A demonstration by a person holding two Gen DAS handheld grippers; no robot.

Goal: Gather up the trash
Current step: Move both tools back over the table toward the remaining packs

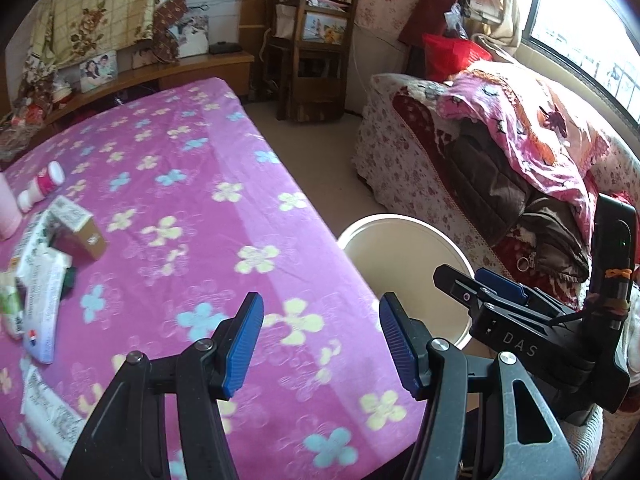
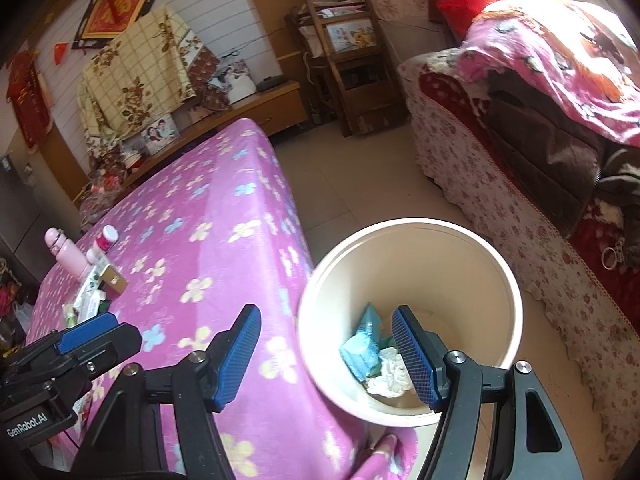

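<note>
A cream round bin (image 2: pixel 408 240) stands on the floor by the table's right edge; it holds a teal packet (image 2: pixel 362 344) and crumpled white tissue (image 2: pixel 390 376). The bin also shows in the left wrist view (image 1: pixel 400 232). My right gripper (image 2: pixel 326 356) is open and empty, over the bin's near rim. My left gripper (image 1: pixel 322 344) is open and empty above the pink flowered tablecloth (image 1: pixel 192 200). At the table's left lie a brown box (image 1: pixel 86 236), white wrappers (image 1: pixel 40 292) and a small white-and-pink bottle (image 1: pixel 42 186).
A pink flask (image 2: pixel 64 252) stands by the trash pile. A sofa with a floral cover (image 2: pixel 500 208) and piled clothes runs along the right. A wooden chair (image 1: pixel 316 52) and a low cabinet (image 1: pixel 192 68) stand at the back.
</note>
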